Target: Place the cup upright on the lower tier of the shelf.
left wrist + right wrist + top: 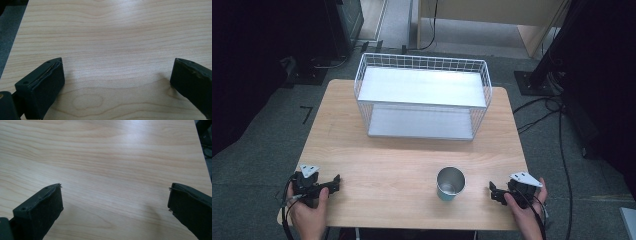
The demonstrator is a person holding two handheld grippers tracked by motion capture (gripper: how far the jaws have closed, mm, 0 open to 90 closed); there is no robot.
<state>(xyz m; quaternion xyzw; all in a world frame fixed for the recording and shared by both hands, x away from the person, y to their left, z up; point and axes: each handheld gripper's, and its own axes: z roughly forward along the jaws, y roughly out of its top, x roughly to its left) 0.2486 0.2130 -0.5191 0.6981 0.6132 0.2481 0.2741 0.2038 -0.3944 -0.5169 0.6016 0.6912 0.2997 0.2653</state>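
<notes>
there, both tools (334,184) (493,192) released near the table's (402,165) front edge, cup (450,183) between.

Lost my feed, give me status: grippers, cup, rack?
Left gripper open, right gripper open, both low on table. Metal cup upright, untouched, nearer the right one. Wire rack beyond, path clear.

Left claw (334,184): jaws wide apart, bare bench (387,160) between and ahead of them.
Right claw (493,192): jaws wide apart, bare wood ahead; cup (450,183) stands near, toward the left claw.
Between claws: open bench except the cup.
Far ahead: wire rack (422,96) blocks the bench's back.
</notes>
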